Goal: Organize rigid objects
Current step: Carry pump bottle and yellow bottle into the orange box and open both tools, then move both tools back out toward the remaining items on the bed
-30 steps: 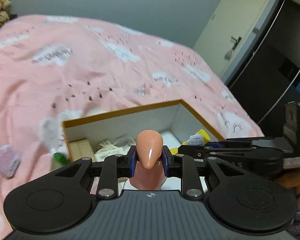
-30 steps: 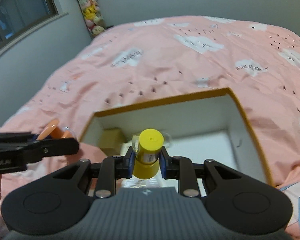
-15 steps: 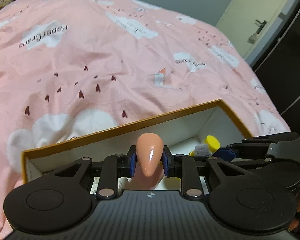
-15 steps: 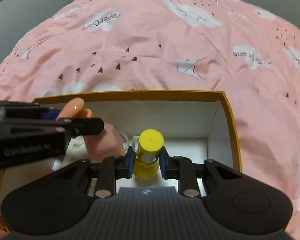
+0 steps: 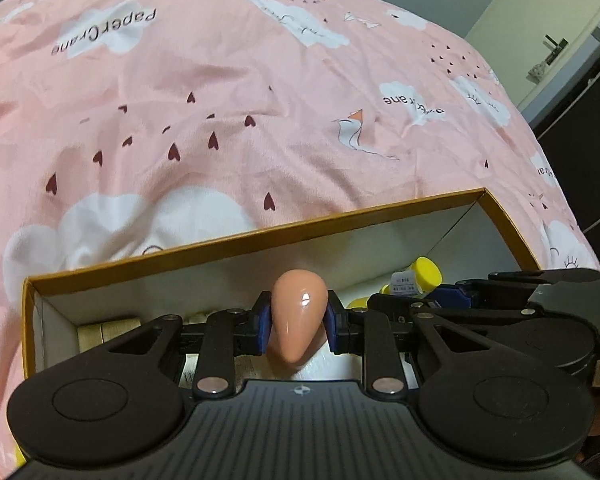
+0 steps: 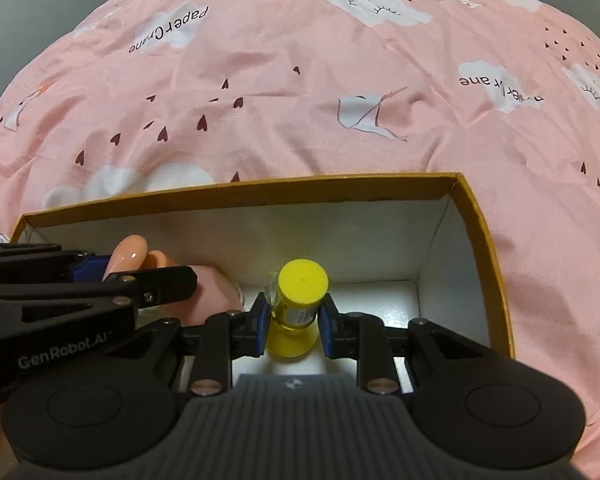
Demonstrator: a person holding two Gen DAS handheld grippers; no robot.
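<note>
Left hand-held gripper (image 5: 298, 326) clamps glossy peach plastic teardrop-capped bottle (image 5: 298, 312); right hand-held gripper (image 6: 292, 320) pinches yellow-capped plastic bottle (image 6: 300, 300). Both low inside orange-rimmed white cardboard box (image 6: 482, 232) on bed, likely for upright side-by-side placement.

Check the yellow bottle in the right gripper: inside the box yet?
Inside, held. The yellow bottle sits below the box rim, clamped in the right gripper; whether it touches the floor is hidden.

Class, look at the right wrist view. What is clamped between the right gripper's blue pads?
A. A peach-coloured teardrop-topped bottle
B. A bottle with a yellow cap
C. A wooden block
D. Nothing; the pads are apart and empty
B: the right gripper has its pads pressed on either side of the yellow-capped bottle, held over the white inside of the open box; the peach item sits in the left gripper.
</note>
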